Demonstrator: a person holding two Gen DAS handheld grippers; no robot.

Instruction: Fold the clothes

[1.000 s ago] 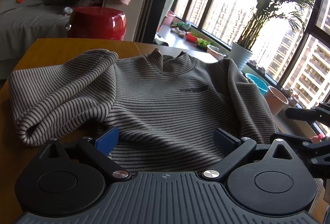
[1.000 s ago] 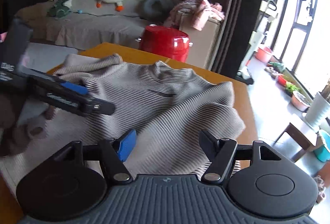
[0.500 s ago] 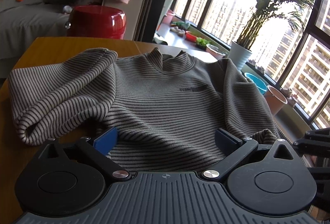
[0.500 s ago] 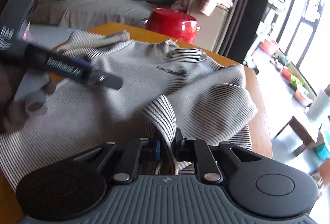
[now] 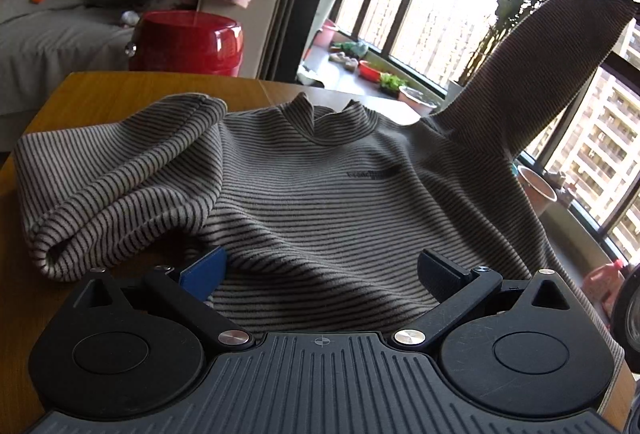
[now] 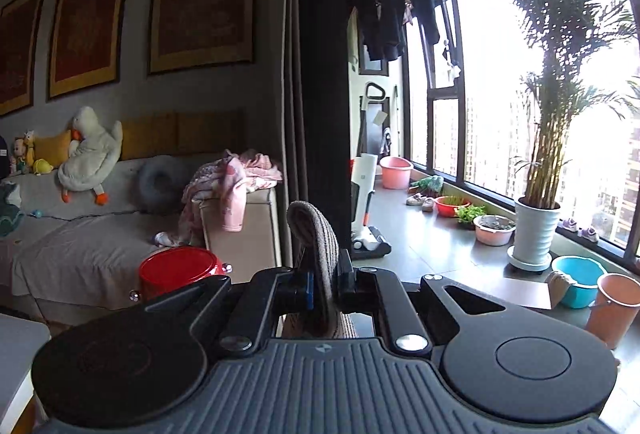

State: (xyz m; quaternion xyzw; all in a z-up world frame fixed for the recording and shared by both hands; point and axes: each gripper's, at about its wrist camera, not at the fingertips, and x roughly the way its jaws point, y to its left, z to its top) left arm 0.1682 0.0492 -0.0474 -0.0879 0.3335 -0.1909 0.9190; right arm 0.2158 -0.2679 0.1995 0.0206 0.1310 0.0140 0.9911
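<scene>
One sweater (image 5: pixel 320 202) flat on counter (image 5: pixel 100 94) | right gripper (image 6: pixel 322 282) jaws clamped on its sleeve cuff (image 6: pixel 316 234), raised | left gripper (image 5: pixel 320 270) jaws wide, empty, over hem | step: sleeve fold, I judge | next: I lay sleeve across chest, release.

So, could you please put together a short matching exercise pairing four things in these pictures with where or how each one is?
Things:
1. right gripper
2. left gripper
3. striped sweater's body
4. red pot

States:
a. spread flat on the wooden table
b. jaws open, low over the sweater's hem
c. beyond the table's far edge
d. shut on the sweater's sleeve, which is raised in the air

Pairs: 1-d, 2-b, 3-a, 4-c
</scene>
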